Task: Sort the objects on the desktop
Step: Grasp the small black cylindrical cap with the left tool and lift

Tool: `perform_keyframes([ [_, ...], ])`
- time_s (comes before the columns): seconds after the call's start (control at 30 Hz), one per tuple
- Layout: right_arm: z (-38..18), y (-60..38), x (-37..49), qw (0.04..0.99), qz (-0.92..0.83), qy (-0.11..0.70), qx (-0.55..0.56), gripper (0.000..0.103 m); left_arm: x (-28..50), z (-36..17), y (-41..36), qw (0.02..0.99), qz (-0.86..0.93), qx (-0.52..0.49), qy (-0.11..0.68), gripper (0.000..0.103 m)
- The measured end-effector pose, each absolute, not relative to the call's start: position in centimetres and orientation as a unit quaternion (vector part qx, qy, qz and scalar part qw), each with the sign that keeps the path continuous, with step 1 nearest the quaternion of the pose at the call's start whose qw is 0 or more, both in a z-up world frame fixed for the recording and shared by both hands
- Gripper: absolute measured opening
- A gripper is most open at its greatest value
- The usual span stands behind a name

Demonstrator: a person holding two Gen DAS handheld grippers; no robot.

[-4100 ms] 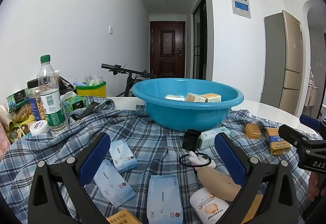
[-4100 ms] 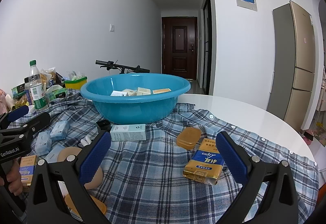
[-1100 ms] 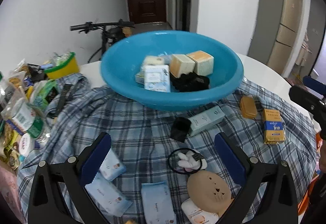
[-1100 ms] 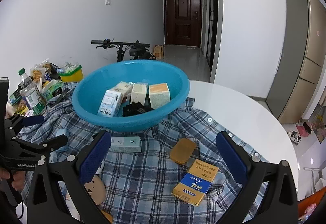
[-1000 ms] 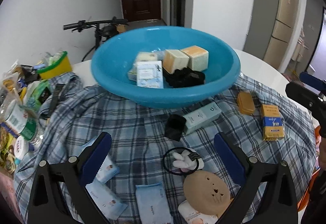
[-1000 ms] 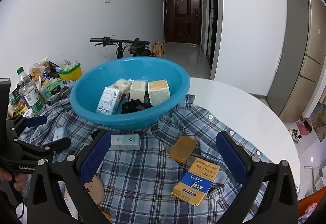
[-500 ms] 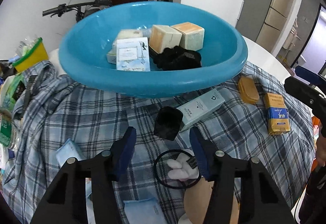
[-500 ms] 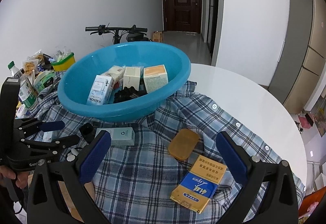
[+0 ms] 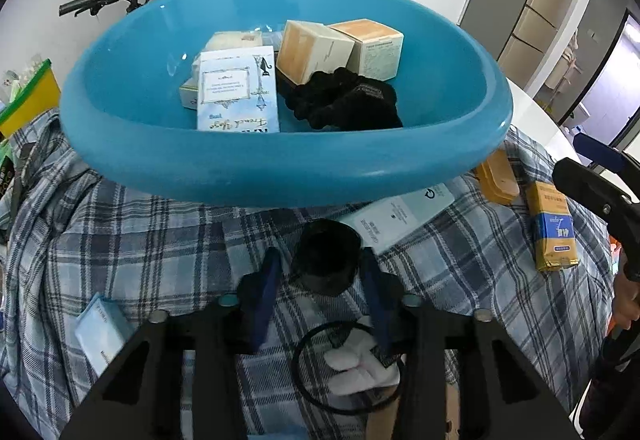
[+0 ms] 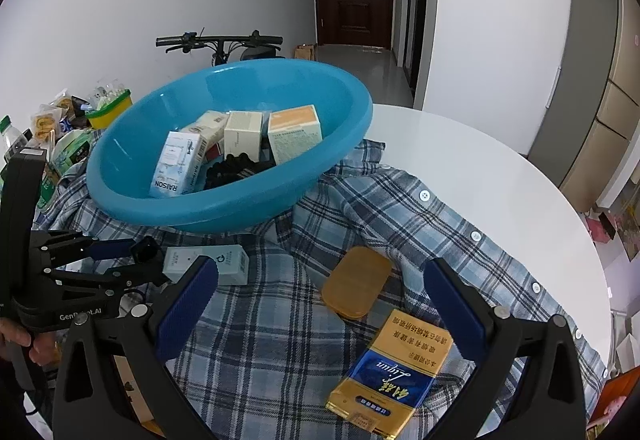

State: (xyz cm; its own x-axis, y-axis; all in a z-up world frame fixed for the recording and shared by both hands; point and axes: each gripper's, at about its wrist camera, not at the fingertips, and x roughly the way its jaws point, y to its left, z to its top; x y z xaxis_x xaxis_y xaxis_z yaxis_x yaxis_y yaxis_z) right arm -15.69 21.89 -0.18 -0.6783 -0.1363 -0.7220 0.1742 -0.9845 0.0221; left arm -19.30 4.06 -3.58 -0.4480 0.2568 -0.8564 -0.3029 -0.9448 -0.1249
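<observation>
Now left tool (image 9: 320,272) grips black cup (image 9: 326,258) (mouth toward basin (image 9: 280,168)).

You have a round white table (image 10: 460,160) under a blue plaid shirt (image 10: 360,220), and the blue plastic basin (image 10: 320,176) sits on that shirt. In it, cardboard boxes (image 10: 294,132) stand behind a black scrunchie (image 9: 344,102). Before the basin a small black cup (image 9: 326,260) lies between the pads of your left tool (image 9: 320,280), a pale carton (image 9: 400,216) touching its right side. Further right lie an amber case (image 10: 356,288) and, nearer you, a gold packet (image 10: 392,372) between the wide-set pads of your right tool (image 10: 320,300).
</observation>
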Motion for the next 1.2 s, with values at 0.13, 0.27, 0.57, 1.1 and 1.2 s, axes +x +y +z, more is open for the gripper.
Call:
perform_keyframes([
  [0.13, -0.5, 21.8, -16.1, 0.082, -0.914, 0.025, 0.397, 0.102, -19.2, -3.3, 4.2, 0.16, 0.855, -0.492, 0.029, 0.035],
  [0.27, -0.6, 21.6, -16.2, 0.084, -0.913, 0.029, 0.397, 0.102, -18.7, -3.2, 3.0, 0.149, 0.858, -0.492, 0.012, 0.035],
  [0.57, -1.0, 21.1, -16.1, 0.089, -0.912, 0.034, 0.398, 0.102, -17.3, -2.9, 0.6, 0.114, 0.869, -0.481, 0.005, 0.035],
  [1.1, -1.3, 21.4, -16.4, 0.083, -0.911, 0.034, 0.403, 0.102, -17.9, -3.6, 1.2, 0.122, 0.883, -0.454, 0.005, 0.078],
  [1.2, -1.5, 21.4, -16.4, 0.082, -0.91, 0.036, 0.405, 0.102, -17.9, -3.8, 1.9, 0.124, 0.878, -0.462, 0.021, 0.033],
])
